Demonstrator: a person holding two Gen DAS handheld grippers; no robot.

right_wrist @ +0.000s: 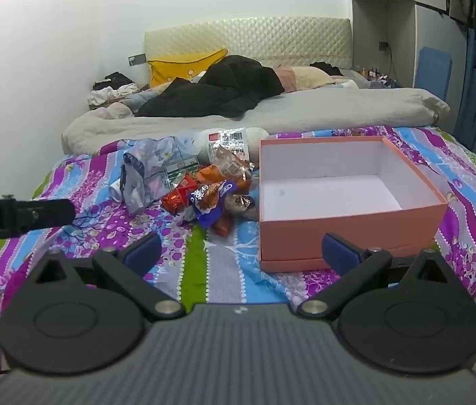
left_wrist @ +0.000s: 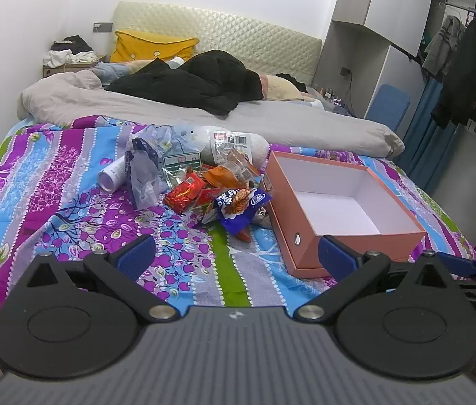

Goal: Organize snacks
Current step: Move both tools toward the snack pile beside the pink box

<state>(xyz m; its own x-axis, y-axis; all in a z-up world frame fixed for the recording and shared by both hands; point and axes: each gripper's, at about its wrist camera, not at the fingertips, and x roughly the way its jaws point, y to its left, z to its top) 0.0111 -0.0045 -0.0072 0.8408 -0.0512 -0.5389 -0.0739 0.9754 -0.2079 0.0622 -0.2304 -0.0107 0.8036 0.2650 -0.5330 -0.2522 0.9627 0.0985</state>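
Two wrist fisheye views from the bed's foot, tilted down toward the headboard (left_wrist: 217, 38); right view nearer the orange box (right_wrist: 349, 227). Shared: box and snack pile (left_wrist: 219, 189).

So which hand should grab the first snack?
Probably the left tool: the snack pile lies straight ahead of it, while the right tool faces more towards the empty box. Both are open.

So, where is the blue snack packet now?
In both views the blue snack packet lies on the bedspread at the pile's near edge, just left of the orange box.
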